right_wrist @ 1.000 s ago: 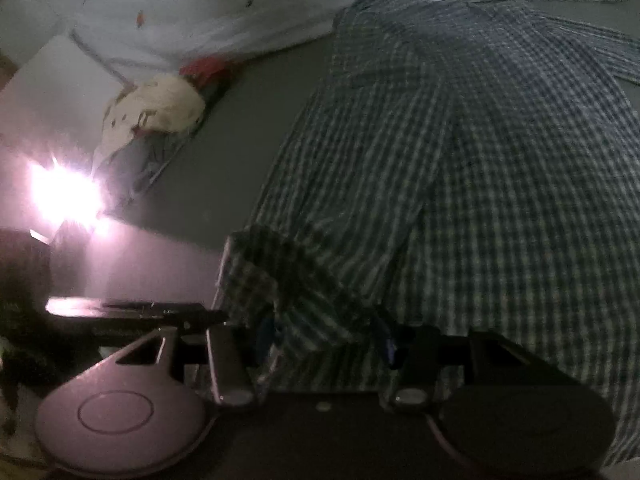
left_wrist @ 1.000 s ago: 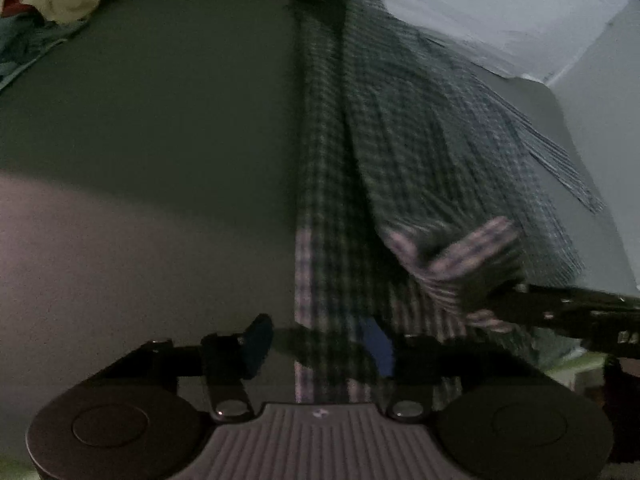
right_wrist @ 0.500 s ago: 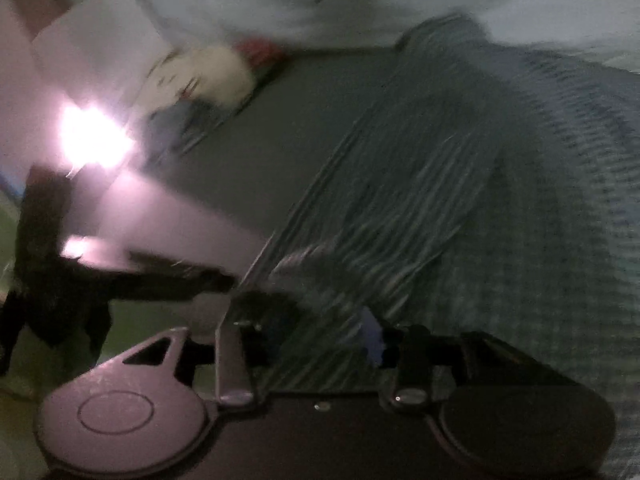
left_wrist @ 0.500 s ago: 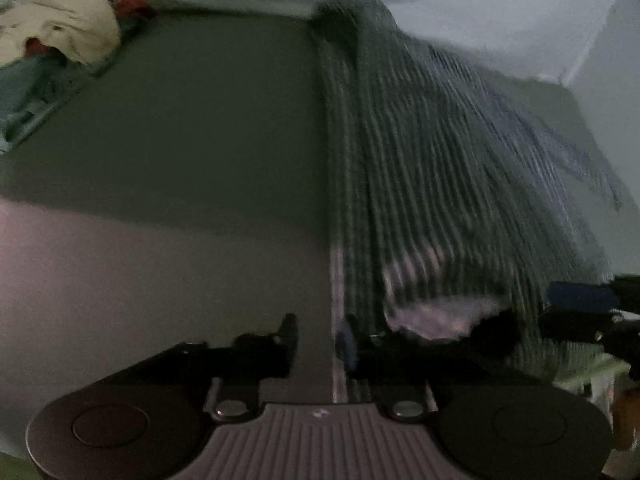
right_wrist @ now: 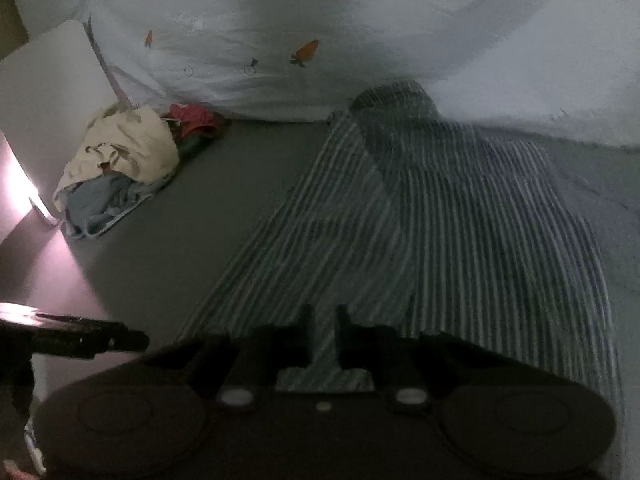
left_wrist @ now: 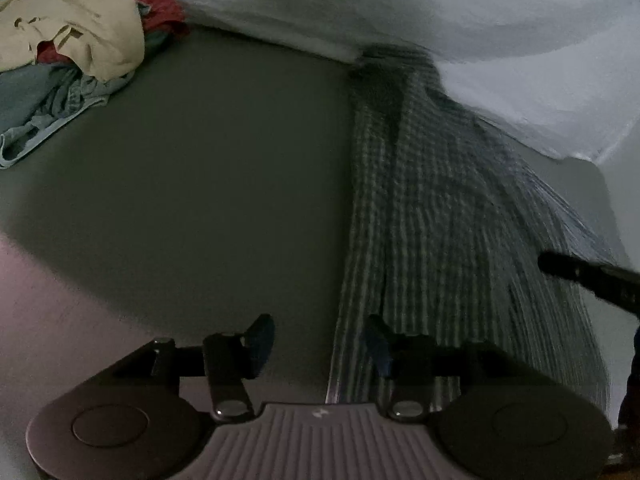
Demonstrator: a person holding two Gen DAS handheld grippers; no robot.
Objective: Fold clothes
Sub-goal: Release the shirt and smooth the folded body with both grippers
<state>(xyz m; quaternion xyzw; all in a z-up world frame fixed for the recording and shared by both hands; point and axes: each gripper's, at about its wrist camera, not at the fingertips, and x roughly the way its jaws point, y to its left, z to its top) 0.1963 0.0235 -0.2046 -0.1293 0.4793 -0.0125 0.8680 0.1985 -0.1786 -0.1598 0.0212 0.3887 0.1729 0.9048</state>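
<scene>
Both claws hang over the near hem of the dark checked cotton shirt. Left gripper is opening, jaws apart, holding nothing, the shirt's edge running between them. Right gripper is closing, nearly shut, with no cloth visibly pinched. The shirt lies lengthwise on the grey bedsheet, collar toward the white carrot-print quilt; a crumpled clothes pile sits farther left. A shallow pinch could drag one layer and undo the fold.

The right claw is closing just above the checked shirt; a clothes pile lies far left of it.
</scene>
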